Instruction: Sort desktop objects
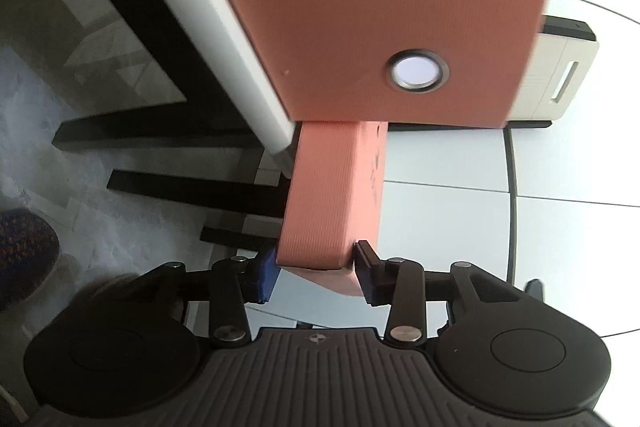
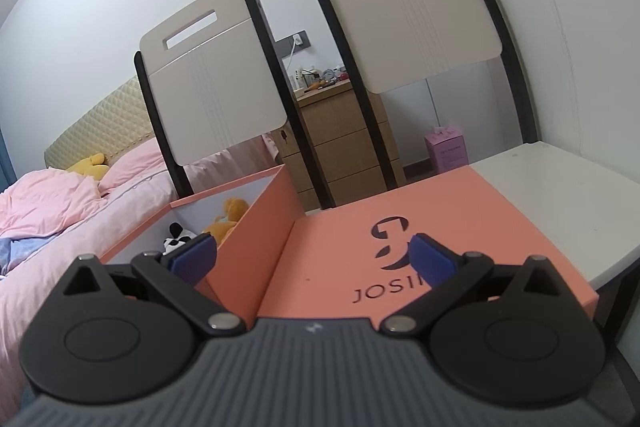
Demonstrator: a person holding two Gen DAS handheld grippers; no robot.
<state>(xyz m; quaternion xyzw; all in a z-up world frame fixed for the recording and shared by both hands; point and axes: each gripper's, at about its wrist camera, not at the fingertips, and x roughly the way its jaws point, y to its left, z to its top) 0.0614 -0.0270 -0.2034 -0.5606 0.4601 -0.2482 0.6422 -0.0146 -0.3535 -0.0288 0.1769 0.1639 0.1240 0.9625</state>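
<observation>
Both grippers nearly level: left gripper (image 1: 315,273) clamps the salmon box (image 1: 332,199)

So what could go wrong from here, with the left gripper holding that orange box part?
1. The left gripper pinches only the bottom corner of the orange flap; the card could slip out or crease.
2. The orange box sits at the table's edge beside the bed; tugging the flap may drag it off, spilling the soft toys.
3. The right gripper is open, steadying nothing.
</observation>
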